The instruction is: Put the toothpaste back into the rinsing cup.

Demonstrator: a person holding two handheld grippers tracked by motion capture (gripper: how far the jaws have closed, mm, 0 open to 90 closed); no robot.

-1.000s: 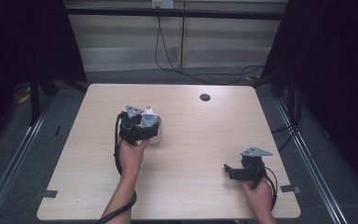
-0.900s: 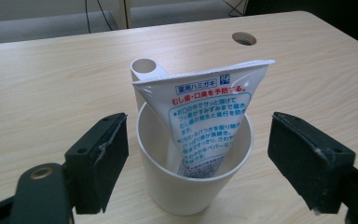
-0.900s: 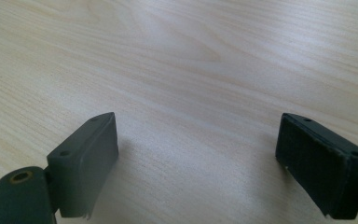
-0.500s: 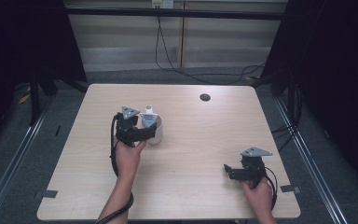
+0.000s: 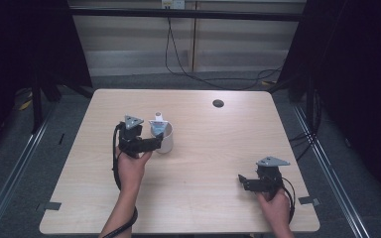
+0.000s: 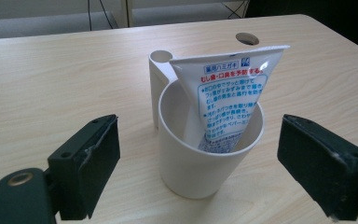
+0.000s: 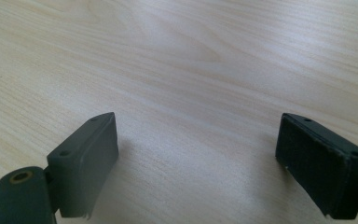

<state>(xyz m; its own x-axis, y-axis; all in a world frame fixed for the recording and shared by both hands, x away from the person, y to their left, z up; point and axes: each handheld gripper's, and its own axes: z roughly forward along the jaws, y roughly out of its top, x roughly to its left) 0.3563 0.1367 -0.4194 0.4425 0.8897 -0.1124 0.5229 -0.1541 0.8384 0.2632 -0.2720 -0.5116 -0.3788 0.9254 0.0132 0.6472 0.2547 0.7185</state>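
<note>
White cup [image 6: 205, 154] with toothpaste tube [image 6: 226, 100] upright inside, just ahead between left gripper [image 6: 198, 172] jaws, just opened wide, touching nothing. Light, rigid, smooth; best gripped across the wall.

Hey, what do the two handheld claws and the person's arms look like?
Both the left claw and the right claw are black, each topped by a grey three-cornered plate with a black cable trailing from it. Up close, each has two flat, dark, blocky pads with small screw holes. The forearms are bare, with no sleeves in sight.
</note>
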